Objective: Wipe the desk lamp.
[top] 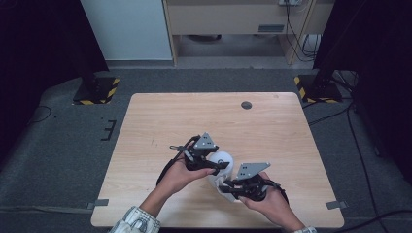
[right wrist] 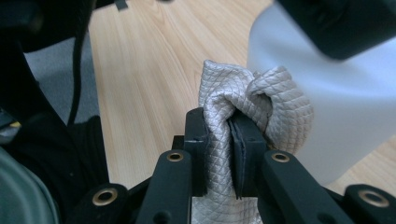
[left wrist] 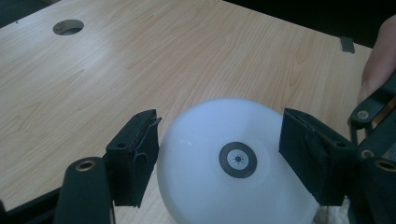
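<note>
A white rounded plastic container [top: 224,159] with a small dark ring on its face [left wrist: 237,159] is held over the wooden table [top: 204,116]. My left gripper [left wrist: 219,156] is shut on it, one pad on each side of its round body. A pale grey quilted cloth [right wrist: 261,93] is bunched between the jaws of my right gripper [right wrist: 229,133], which is shut on it. The cloth rests against the container's side [right wrist: 336,107]. In the high view my right gripper [top: 229,187] sits just below and right of the left gripper [top: 217,166], near the table's front edge.
A round hole [top: 246,105] lies in the far part of the table. Grey tape tabs [top: 335,205] mark the front corners. Two black stands on hazard-striped bases [top: 96,91] flank the far side. Cables run on the floor at right.
</note>
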A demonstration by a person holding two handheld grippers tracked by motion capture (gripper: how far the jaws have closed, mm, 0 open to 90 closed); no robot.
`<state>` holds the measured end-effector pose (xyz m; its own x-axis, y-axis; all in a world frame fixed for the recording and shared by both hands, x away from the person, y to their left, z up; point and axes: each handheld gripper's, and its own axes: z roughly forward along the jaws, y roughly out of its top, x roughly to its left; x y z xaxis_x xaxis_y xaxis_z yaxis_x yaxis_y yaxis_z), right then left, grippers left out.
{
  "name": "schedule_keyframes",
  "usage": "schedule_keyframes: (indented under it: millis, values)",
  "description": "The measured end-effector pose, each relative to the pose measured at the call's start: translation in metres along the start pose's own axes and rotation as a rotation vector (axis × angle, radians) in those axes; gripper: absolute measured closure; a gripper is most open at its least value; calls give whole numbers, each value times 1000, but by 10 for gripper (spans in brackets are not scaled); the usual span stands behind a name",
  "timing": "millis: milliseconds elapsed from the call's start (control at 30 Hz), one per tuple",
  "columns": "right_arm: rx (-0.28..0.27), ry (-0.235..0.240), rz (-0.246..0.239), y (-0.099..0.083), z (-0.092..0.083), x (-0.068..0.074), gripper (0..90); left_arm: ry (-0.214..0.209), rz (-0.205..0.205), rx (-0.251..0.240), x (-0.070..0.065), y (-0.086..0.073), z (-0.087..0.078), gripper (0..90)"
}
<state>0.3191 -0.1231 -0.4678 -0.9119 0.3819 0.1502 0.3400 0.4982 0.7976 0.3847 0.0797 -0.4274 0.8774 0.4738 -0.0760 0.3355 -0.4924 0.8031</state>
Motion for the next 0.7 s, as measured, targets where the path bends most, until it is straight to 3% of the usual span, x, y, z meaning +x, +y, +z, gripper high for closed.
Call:
schedule_keyframes:
  millis: [467, 633, 700]
  values:
    - [97, -10, -8, -17, 23, -4, 790, -5, -11, 4, 1, 0, 0, 278]
    - [83, -16, -19, -14, 21, -1, 789, -5, -11, 5, 1, 0, 0, 278]
    - [46, -17, -24, -7, 15, 2, 789, -5, -10, 5, 1, 0, 0, 278]
